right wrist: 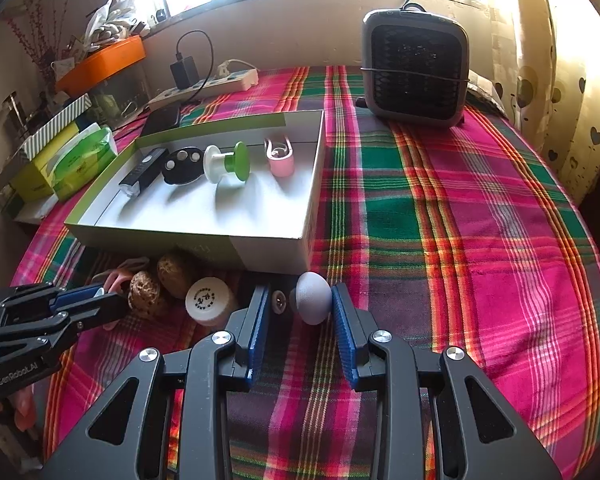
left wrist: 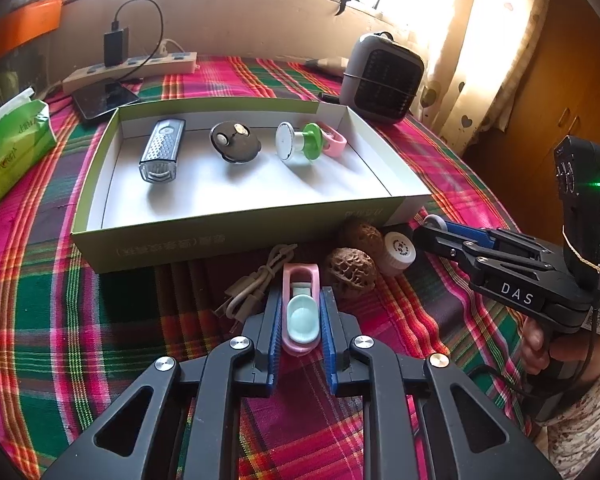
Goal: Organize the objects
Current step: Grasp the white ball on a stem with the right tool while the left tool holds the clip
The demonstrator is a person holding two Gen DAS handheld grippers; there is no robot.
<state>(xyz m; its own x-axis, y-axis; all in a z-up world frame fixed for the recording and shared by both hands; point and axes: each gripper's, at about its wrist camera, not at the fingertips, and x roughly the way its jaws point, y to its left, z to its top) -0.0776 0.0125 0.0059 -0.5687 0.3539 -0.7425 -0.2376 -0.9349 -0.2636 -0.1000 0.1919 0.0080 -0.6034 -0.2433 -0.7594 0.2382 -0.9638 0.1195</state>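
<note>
**Two grabs lined up in front of the box**

From the left wrist view, a pink clip [left wrist: 300, 308] with a pale blue pad is seen clamped between the left gripper [left wrist: 300, 308] fingers, low over the plaid tablecloth [left wrist: 100, 340]. A grey cable [left wrist: 256, 284] lies just beside it, two walnuts [left wrist: 350, 272] and a white bottle cap [left wrist: 398, 250] a little further on. Behind them the open box [left wrist: 236, 236] is seen, already holding a bike light [left wrist: 162, 150], a black disc [left wrist: 234, 140], a green-and-white spool [left wrist: 298, 140] and another pink clip [left wrist: 334, 140].

From the right wrist view, a grey knob [right wrist: 312, 298] is framed between the right gripper [right wrist: 300, 300] fingers: the right pad is touching it, the left pad stands apart, so the grip is judged unclosed.

The pick-up step is judged to be in hand. Next, the clip would need to be lifted clear of the box wall and carried into free floor space, and the knob squeezed before any lift.
</note>
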